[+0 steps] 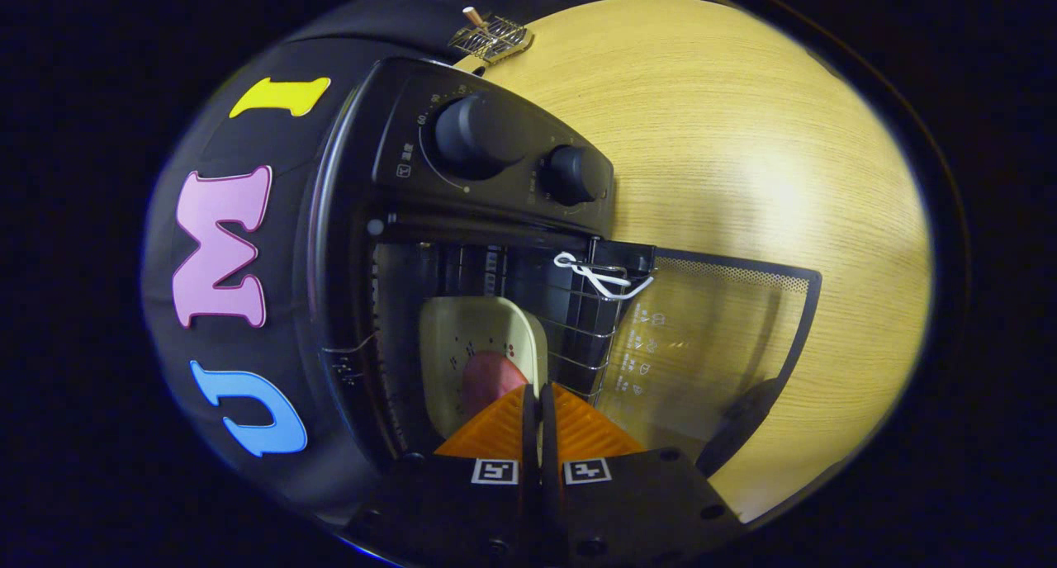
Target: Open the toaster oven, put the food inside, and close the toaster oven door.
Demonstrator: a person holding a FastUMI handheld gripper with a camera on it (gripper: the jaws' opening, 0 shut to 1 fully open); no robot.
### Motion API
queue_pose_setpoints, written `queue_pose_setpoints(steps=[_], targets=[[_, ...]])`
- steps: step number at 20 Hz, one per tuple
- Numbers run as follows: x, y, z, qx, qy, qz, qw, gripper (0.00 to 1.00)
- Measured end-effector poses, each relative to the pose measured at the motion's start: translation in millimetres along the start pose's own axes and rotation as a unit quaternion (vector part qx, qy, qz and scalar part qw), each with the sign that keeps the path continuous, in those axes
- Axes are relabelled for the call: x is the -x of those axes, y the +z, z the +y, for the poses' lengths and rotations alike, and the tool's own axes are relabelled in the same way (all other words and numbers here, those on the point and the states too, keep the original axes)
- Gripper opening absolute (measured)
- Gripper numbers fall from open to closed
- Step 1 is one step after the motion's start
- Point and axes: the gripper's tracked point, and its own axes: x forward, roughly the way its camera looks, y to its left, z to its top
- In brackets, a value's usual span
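The black toaster oven (363,188) stands on a wooden table with its glass door (702,345) folded fully open and lying flat over the tabletop. Inside, on the wire rack (586,328), sits a cream plate (462,328) carrying a pink piece of food (487,382). My gripper (535,393) reaches into the oven mouth, with its fingers closed together on the plate's near rim. The near part of the plate is hidden behind the fingers.
Two black knobs (471,134) (572,174) sit on the oven's control panel. A white wire clip (596,275) hangs at the rack's corner by the door hinge. A small metal grill with a wooden handle (489,38) lies on the table (743,139) beyond the oven.
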Motion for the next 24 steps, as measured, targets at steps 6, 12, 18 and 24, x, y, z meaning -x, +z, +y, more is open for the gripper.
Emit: queue_pose_setpoints(steps=[6, 12, 18, 24], targets=[[8.2, -4.3, 16.6, 0.028, 0.069, 0.024, 0.997, 0.42], [59.0, 19.9, 15.3, 0.198, 0.119, -0.003, 0.973, 0.99], [117.7, 47.3, 13.5, 0.477, 0.140, -0.099, 0.862, 0.99], [136.3, 37.3, -38.7, 0.668, 0.074, -0.103, 0.734, 0.99]])
